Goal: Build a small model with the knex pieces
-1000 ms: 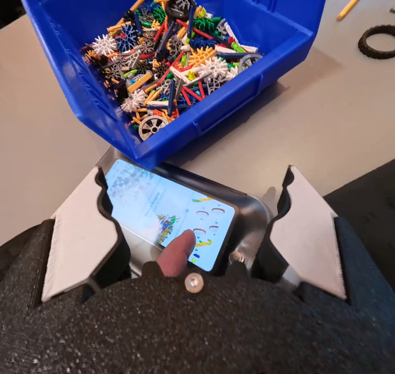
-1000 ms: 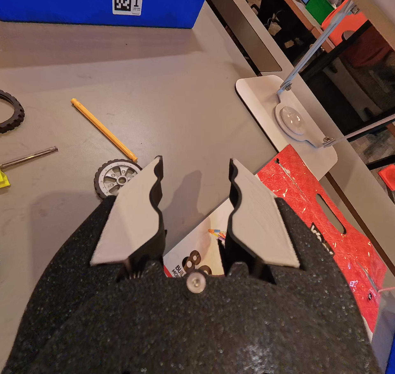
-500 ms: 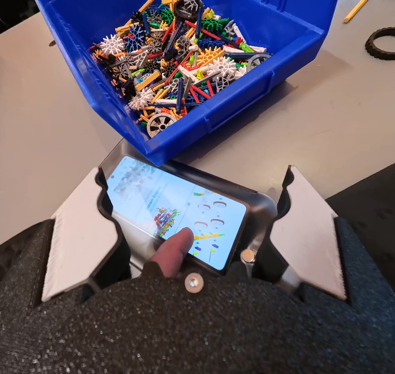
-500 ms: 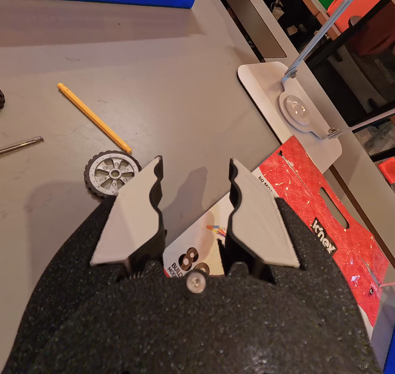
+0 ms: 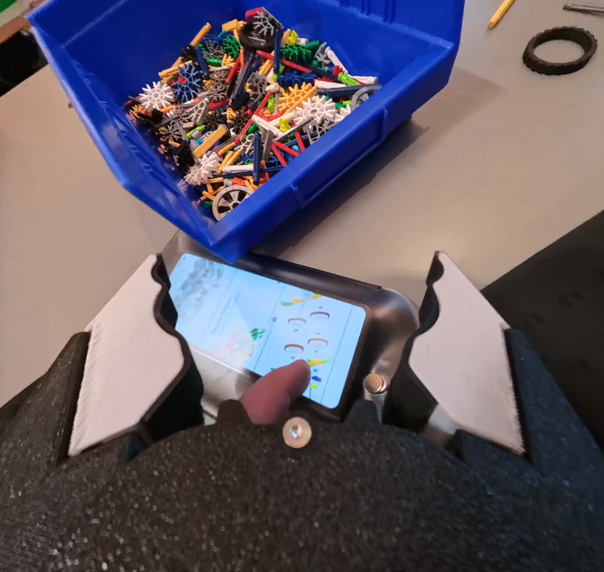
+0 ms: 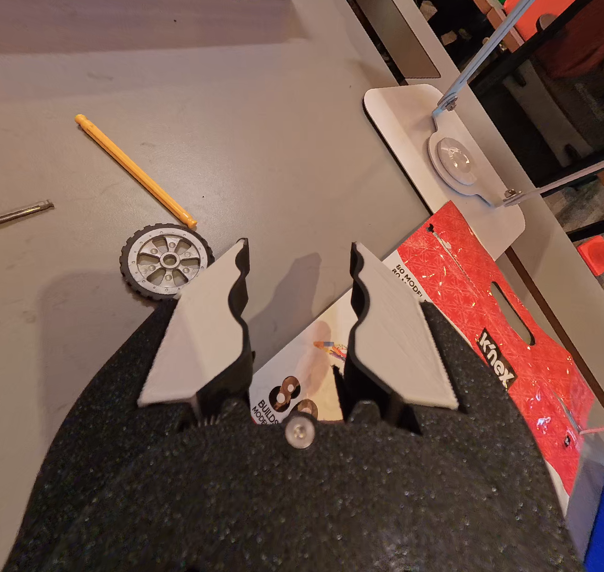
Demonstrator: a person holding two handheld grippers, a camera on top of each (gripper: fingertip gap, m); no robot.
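My left gripper (image 5: 295,260) is open and empty above a phone (image 5: 261,321) with a lit screen that lies on a shiny metal tray (image 5: 392,311). A person's finger (image 5: 281,389) touches the screen's near edge. Just beyond stands a blue bin (image 5: 327,177) full of mixed coloured construction-toy rods, connectors and wheels (image 5: 248,115). My right gripper (image 6: 299,245) is open and empty over the grey table (image 6: 261,131). A grey toy wheel with a black tyre (image 6: 165,260) lies just left of its left finger. A red and white toy package (image 6: 474,311) lies under its right finger.
A yellow rod (image 6: 134,170) and a metal pin (image 6: 26,209) lie left of the right gripper. A white stand base with thin metal arms (image 6: 441,151) sits at the table's right edge. In the left wrist view a black tyre ring (image 5: 559,49) lies right of the bin. Measured from the fingertips, the phone (image 5: 261,321) is 4 centimetres or so from the left gripper and 45 centimetres from the right.
The left gripper has drifted, so the bin and phone sit slightly farther right and down in view; the finger slid right on the screen. The right gripper moved forward and left toward the wheel.
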